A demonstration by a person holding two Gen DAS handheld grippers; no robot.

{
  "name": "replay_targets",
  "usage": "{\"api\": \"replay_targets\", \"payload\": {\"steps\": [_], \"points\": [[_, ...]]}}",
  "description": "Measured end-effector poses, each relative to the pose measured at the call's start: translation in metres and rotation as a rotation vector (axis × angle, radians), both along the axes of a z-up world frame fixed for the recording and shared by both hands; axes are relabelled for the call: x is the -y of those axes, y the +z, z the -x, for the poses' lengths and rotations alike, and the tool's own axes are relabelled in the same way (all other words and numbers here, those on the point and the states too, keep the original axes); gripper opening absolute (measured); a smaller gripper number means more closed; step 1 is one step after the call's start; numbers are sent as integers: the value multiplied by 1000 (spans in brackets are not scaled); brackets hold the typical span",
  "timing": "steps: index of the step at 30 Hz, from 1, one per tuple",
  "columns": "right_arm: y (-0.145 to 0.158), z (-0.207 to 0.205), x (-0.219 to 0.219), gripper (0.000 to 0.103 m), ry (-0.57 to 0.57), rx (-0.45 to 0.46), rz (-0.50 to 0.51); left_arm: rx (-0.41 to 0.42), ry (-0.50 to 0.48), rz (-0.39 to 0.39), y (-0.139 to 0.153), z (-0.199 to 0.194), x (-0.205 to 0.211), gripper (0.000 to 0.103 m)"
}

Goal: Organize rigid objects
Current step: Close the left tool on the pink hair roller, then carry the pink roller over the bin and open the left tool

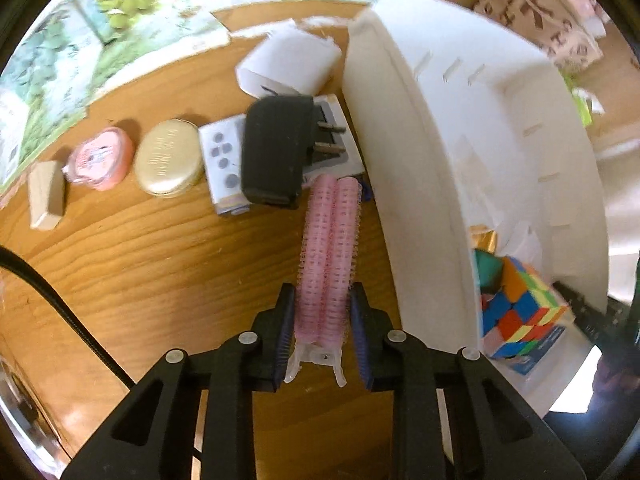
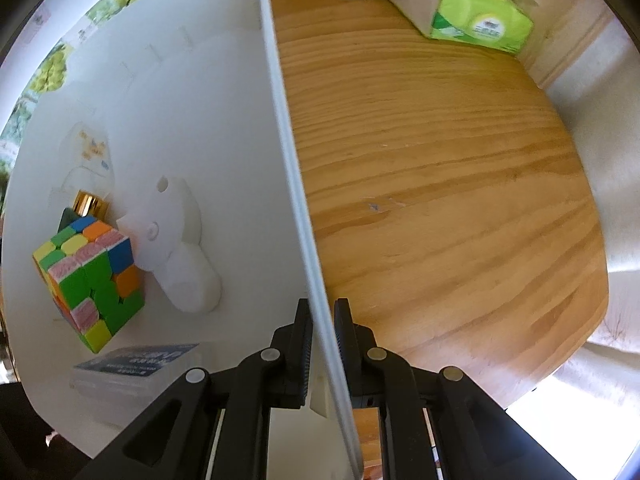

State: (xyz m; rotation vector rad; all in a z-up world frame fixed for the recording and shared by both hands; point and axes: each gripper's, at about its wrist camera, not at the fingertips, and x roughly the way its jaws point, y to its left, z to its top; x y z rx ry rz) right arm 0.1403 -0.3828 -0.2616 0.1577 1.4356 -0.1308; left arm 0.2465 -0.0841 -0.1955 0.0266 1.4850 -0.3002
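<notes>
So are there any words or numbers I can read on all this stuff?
None can be read for sure.
Gold oval tin: raised lettering, too blurred.
Pink heart-shaped case: print, too blurred.
Green tissue pack: round logo, too small.
Blue-labelled clear box: white print, too blurred.
Patterned bag: big brown letter shapes, not readable.

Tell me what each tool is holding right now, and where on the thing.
Left tool: pink hair-roller clip, gripped across its sides near the hinge end. Right tool: white bin, pinched on its thin wall.
</notes>
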Motion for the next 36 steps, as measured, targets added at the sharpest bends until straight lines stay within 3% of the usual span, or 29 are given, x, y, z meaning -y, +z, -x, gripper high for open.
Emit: {"api": "replay_targets", "payload": {"steps": [8,15,25,32,36], "points": [[0,-6,-11,11,137,-25,-13,106,122,28,46,20,-8,28],[0,-13,-22,11,281,-45,0,170,171,87,75,50,13,28],[-6,-23,-48,11,426,-55,17,122,215,156,59,82,56,29],[-3,-25,-61,11,496,-52,35,59,254,161,40,96,72,31],[-5,-25,-69,11,520,-53,39,82,265,148,44,101,73,42]]}}
